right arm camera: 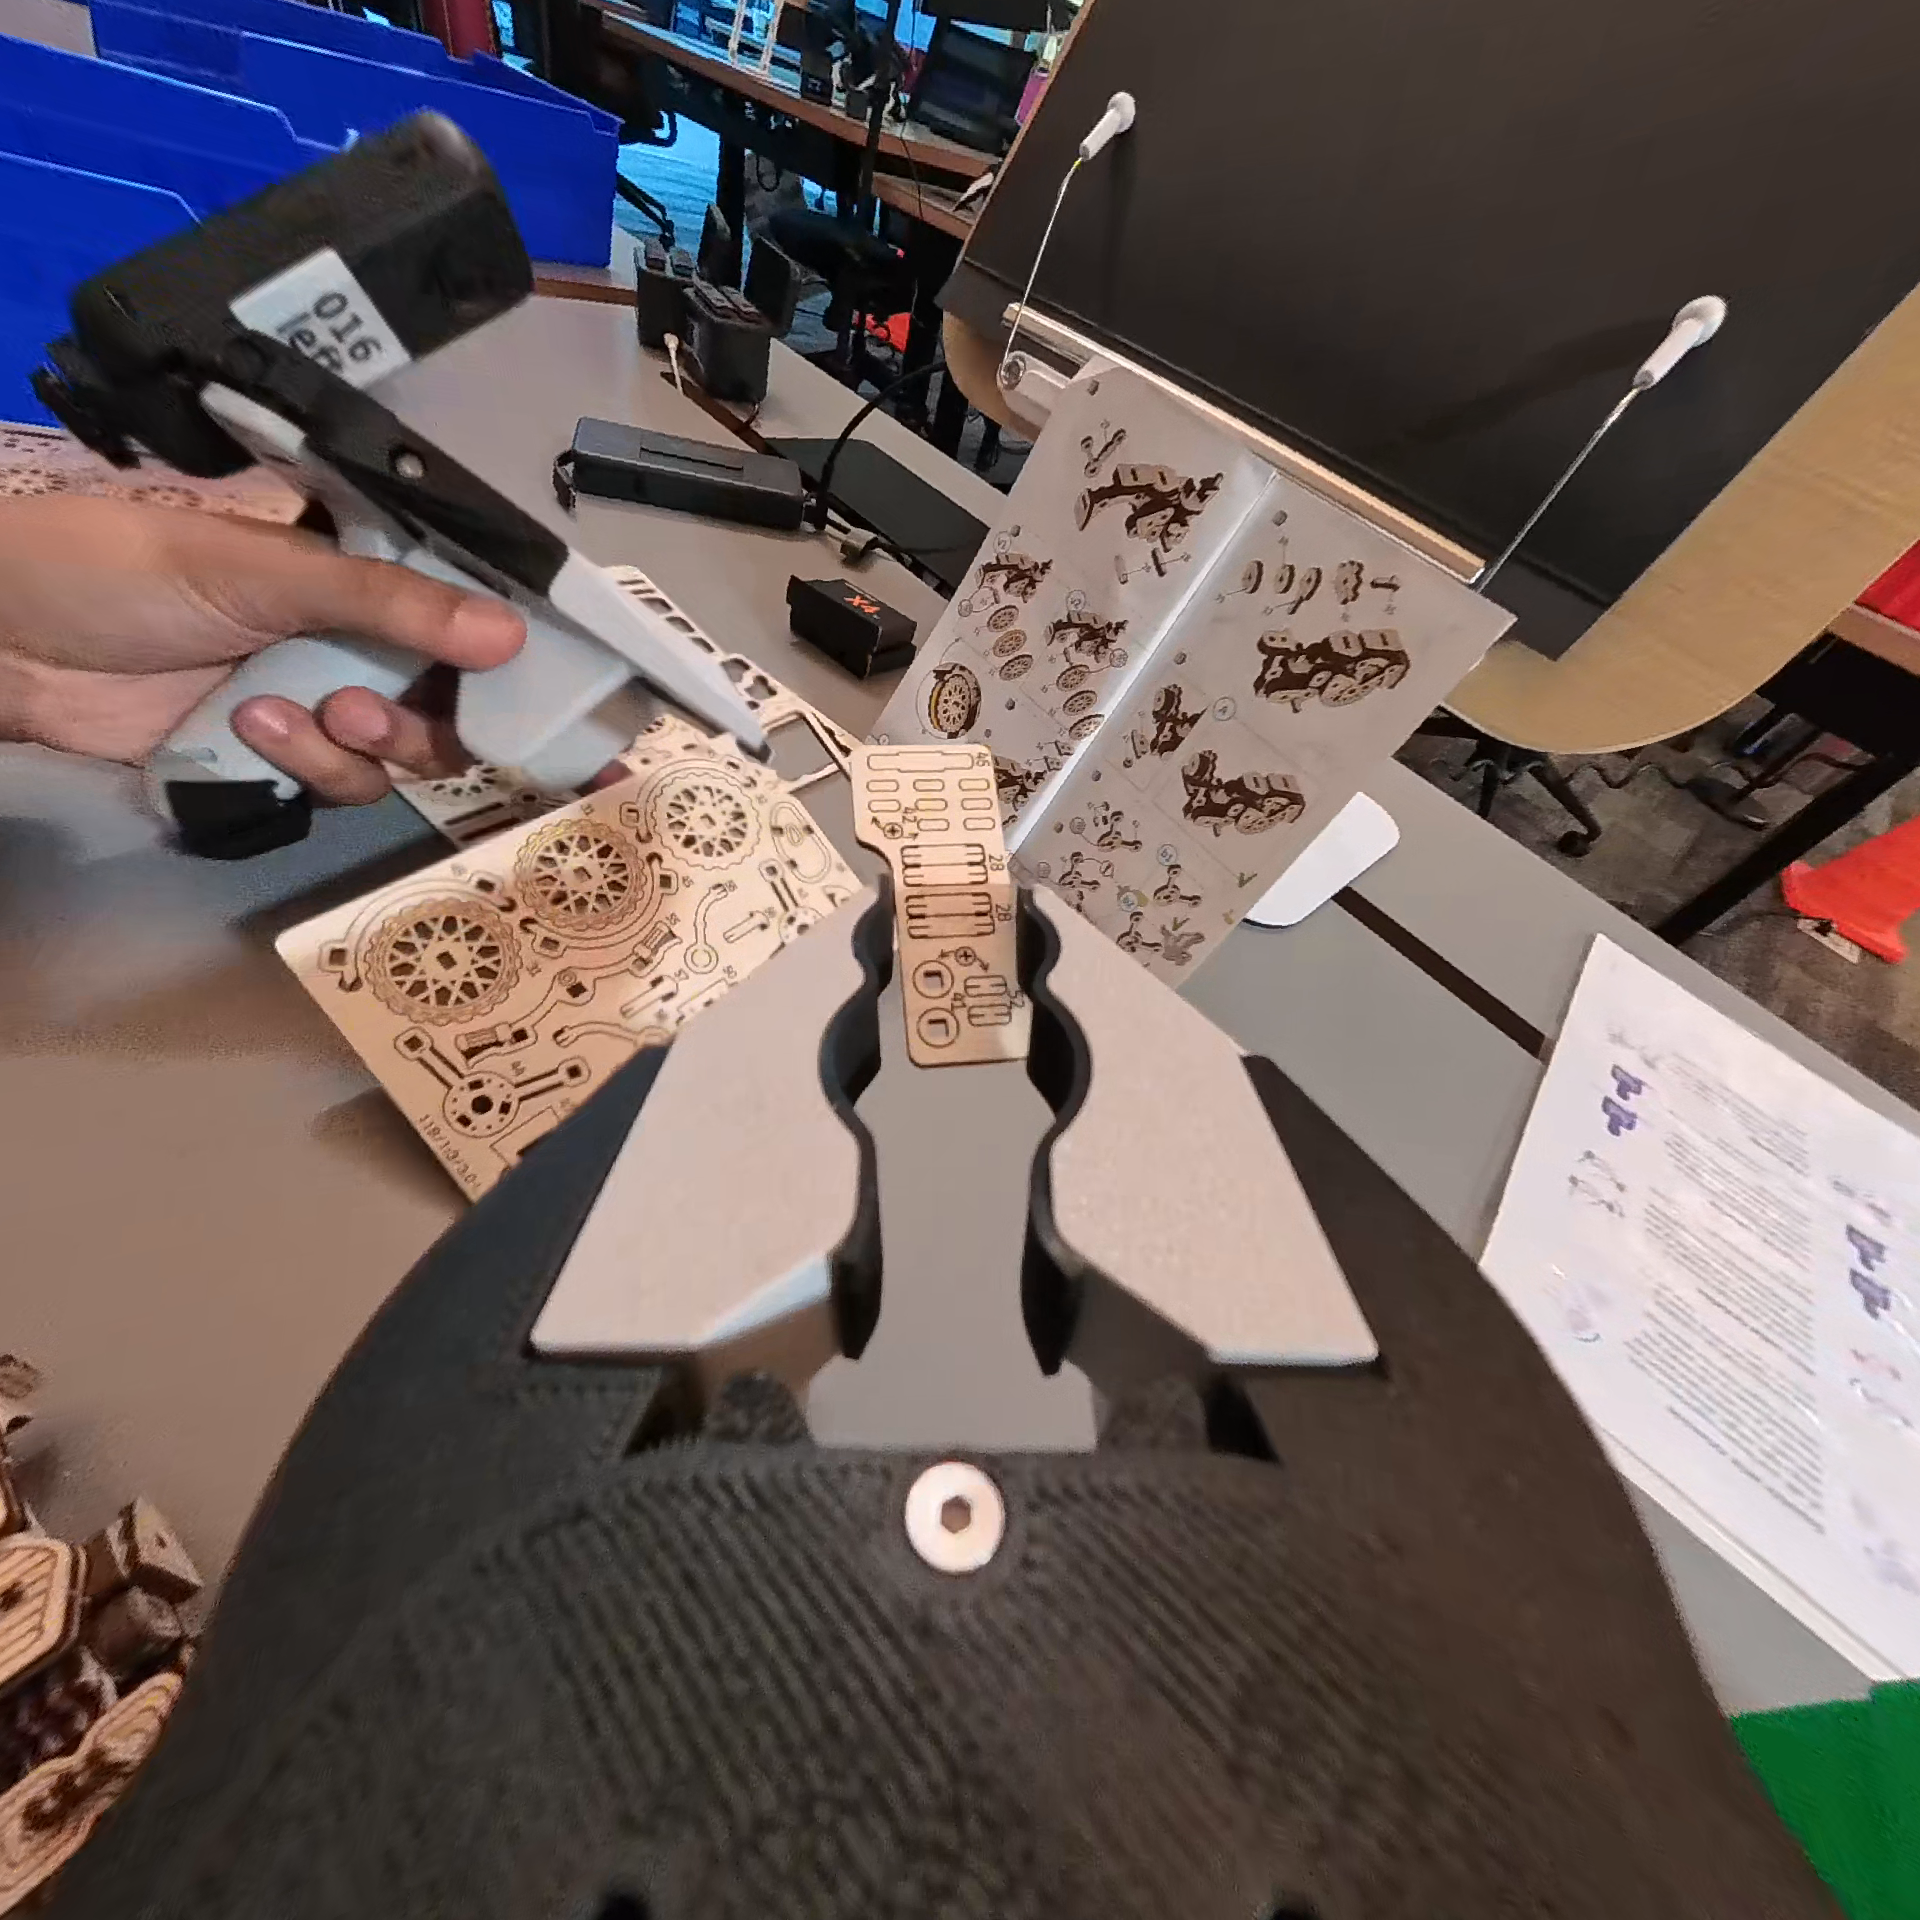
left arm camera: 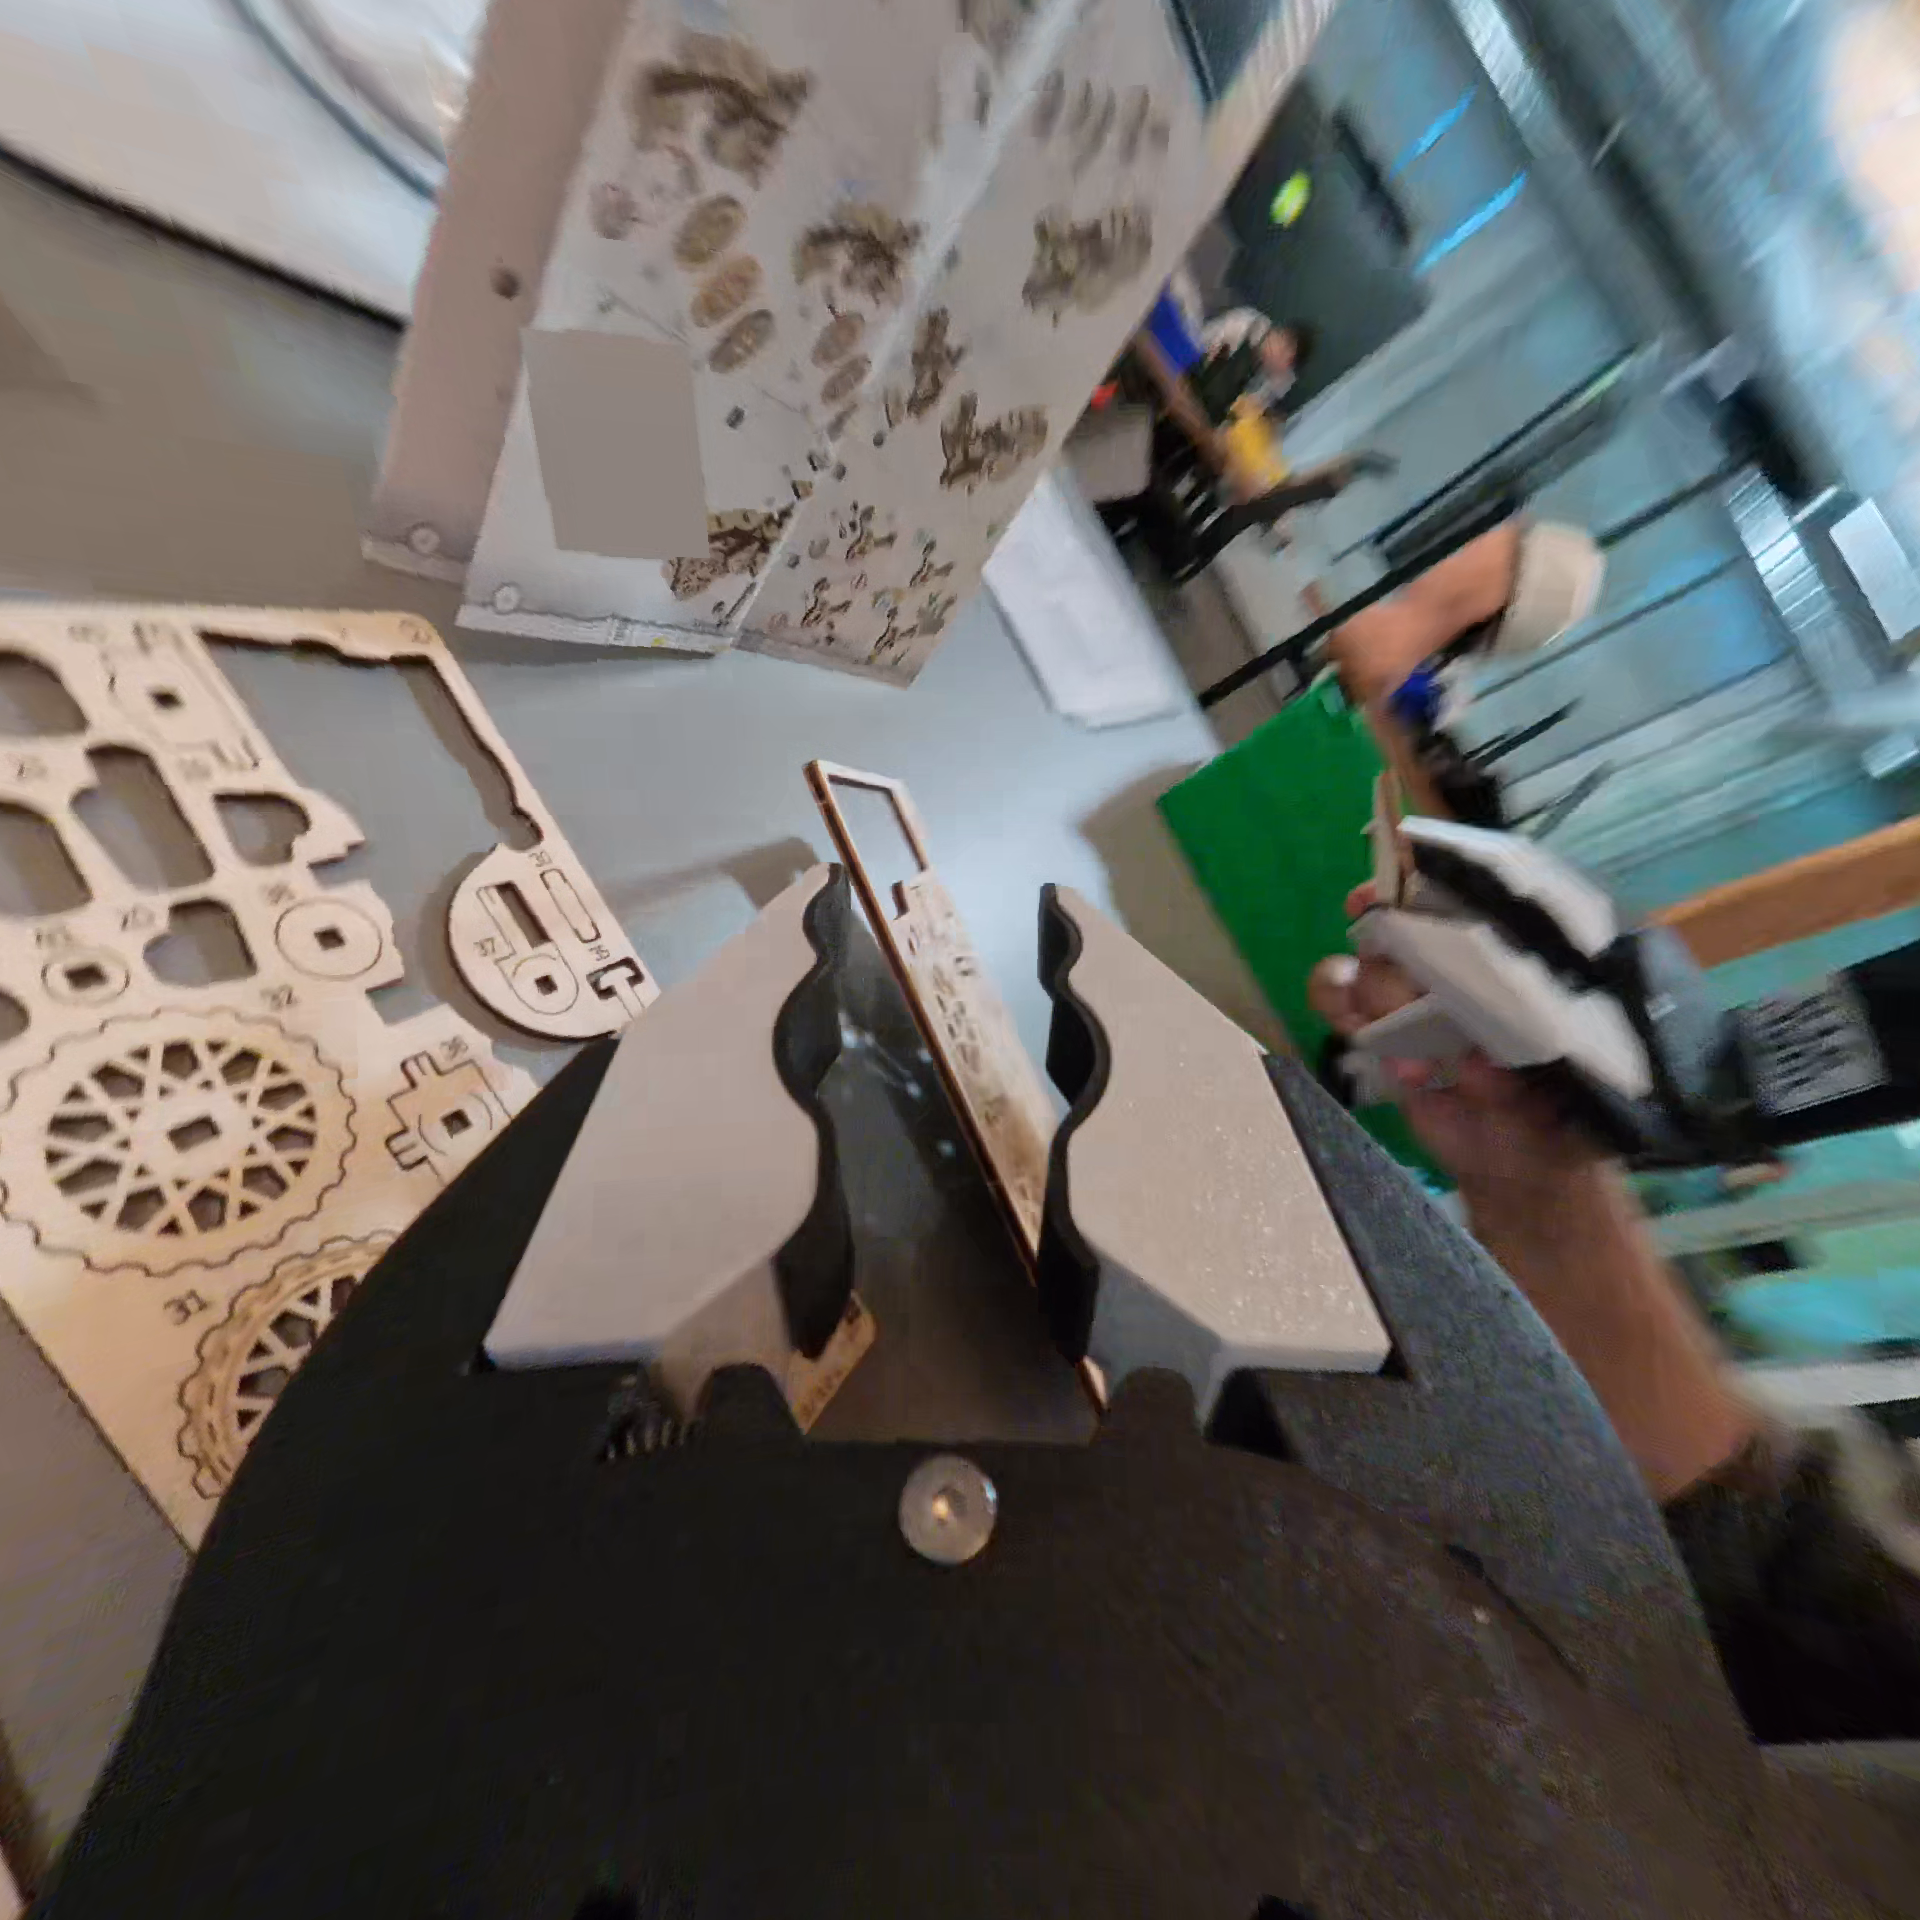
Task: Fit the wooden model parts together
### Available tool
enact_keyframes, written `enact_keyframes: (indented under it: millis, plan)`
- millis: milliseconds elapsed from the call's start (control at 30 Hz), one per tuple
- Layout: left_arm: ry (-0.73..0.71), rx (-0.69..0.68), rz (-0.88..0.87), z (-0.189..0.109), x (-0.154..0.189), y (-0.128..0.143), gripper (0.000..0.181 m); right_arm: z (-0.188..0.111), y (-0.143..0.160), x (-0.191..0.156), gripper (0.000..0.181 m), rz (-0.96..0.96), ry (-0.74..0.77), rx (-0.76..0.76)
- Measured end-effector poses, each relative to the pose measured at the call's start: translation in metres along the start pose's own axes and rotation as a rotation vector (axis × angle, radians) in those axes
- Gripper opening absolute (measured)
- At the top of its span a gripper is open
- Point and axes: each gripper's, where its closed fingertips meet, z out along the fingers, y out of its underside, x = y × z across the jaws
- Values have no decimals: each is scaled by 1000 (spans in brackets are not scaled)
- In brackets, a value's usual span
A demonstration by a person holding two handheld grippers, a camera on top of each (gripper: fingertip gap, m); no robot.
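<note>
My left gripper [left arm camera: 940, 904] holds a thin laser-cut wooden sheet [left arm camera: 966, 1029] edge-on. The sheet is wedged slantwise between the fingers and stands up past the tips, above the grey table. My right gripper [right arm camera: 961, 914] is shut on a small wooden strip [right arm camera: 951, 894] with engraved slots, which stands upright between its fingertips. In the right wrist view the left gripper [right arm camera: 758, 727] is at the left in a person's hand, with its sheet [right arm camera: 727, 649] showing. In the left wrist view the right gripper [left arm camera: 1382, 904] is at the right, apart from the left one.
A wooden parts sheet with gear shapes [left arm camera: 187, 1039] lies flat on the table [right arm camera: 582, 935]. An instruction booklet [right arm camera: 1195, 707] stands on a holder behind it. Built wooden parts [right arm camera: 62, 1621] lie at the lower left. A printed paper [right arm camera: 1714, 1299], a green mat [right arm camera: 1849, 1808] and black boxes [right arm camera: 686, 478] are around.
</note>
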Motion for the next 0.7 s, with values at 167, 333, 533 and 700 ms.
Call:
enact_keyframes:
  millis: [167,333,533,700]
  plan:
    - [-96,-43,303,14,12,13,38,1,2,-2,21,-1,-3,-6]
    - [-234,-58,463,15,2,14,54,1,2,-3,20,-6,1,-9]
    - [-234,-104,644,8,14,16,61,6,9,-10,21,71,-28,-12]
    - [26,-536,832,-4,41,97,85,2,27,-7,21,136,-22,-49]
